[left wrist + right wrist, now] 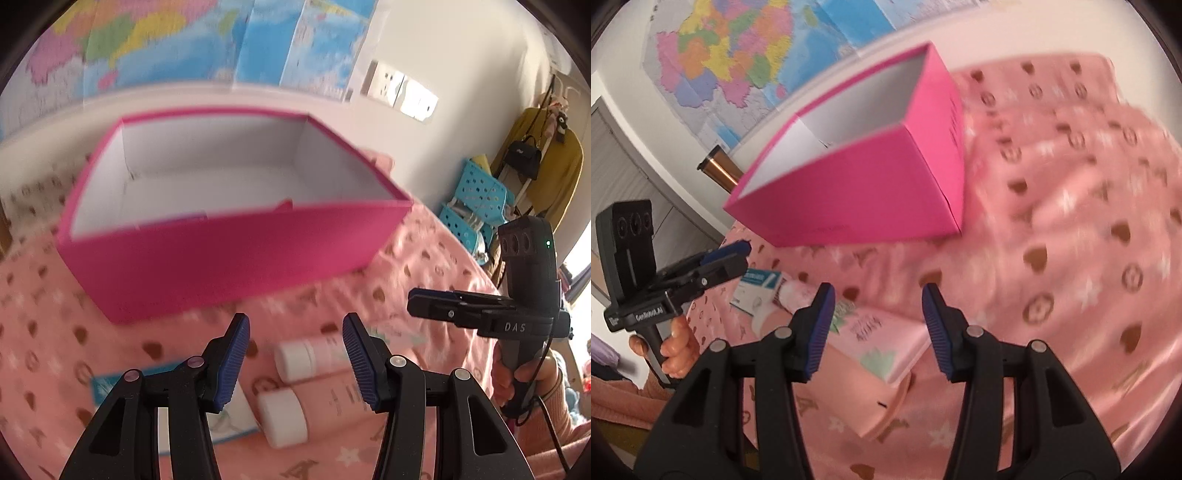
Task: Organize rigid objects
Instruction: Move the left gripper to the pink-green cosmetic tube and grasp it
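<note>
On the pink blanket, near the box: both jaws part-open and empty above the toiletries.

The likeliest slip is a glancing grab: the bottles (295,384) lie side by side, touching, on soft rumpled blanket (1071,221), so a closing pad could roll one away or catch two at once. They lie just below and beyond the left gripper (295,354), in line with its gap, nothing between the pads. The right gripper (877,328) hangs likewise empty over a pink pack (882,354), which sits under its gap. The empty pink box (229,206) stands farther off, open side up; a small blue carton (757,291) lies left of the pack.
</note>
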### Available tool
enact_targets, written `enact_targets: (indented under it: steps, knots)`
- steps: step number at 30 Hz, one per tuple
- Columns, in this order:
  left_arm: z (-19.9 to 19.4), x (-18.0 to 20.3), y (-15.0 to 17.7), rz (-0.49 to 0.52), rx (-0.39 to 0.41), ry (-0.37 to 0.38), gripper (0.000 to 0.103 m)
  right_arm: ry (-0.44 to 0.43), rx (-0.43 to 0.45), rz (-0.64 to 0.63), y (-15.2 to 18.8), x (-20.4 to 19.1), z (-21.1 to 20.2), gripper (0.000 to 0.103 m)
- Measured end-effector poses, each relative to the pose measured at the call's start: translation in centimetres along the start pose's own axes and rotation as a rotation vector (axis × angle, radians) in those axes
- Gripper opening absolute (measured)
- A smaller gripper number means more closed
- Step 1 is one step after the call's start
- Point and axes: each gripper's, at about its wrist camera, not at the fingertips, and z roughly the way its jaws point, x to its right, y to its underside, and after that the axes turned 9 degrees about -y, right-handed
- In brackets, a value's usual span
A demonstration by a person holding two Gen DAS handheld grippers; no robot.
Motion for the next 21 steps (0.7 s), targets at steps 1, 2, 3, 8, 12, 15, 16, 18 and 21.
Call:
enact_targets:
  steps: [1,2,3,8,12,15,16,18,21]
  knots:
    - [0.4,0.1,0.3,-0.004,-0.012,0.001,0.053,-0.003,-0.001,0.017,0.3,0.3,0.0,0.053]
    - [0.7,0.2,0.6,-0.008,-0.025,0.003,0.053,-0.008,-0.001,0.033,0.6,0.7,0.0,0.054]
    - [1.1,0.2,0.9,-0.011,-0.037,0.007,0.053,-0.011,-0.003,0.046,0.8,0.9,0.0,0.055]
    - [1.7,0.6,1.4,-0.006,-0.062,0.02,0.053,-0.03,-0.005,0.084,1.7,1.5,-0.1,0.055]
    - [2.2,0.7,1.6,-0.005,-0.085,0.037,0.053,-0.047,-0.004,0.089,1.9,1.2,0.0,0.055]
    - [2.4,0.8,1.8,-0.003,-0.096,0.048,0.052,-0.047,-0.013,0.087,2.1,1.1,0.2,0.055]
    - [2.4,0.9,1.8,-0.003,-0.098,0.052,0.051,-0.046,-0.013,0.085,2.1,1.1,0.2,0.055]
    - [2.5,1.0,1.8,-0.001,-0.1,0.06,0.052,-0.044,-0.011,0.085,2.2,1.0,0.2,0.055]
    - [2.6,1.2,1.8,0.006,-0.104,0.07,0.051,-0.041,-0.016,0.081,2.2,1.0,0.2,0.055]
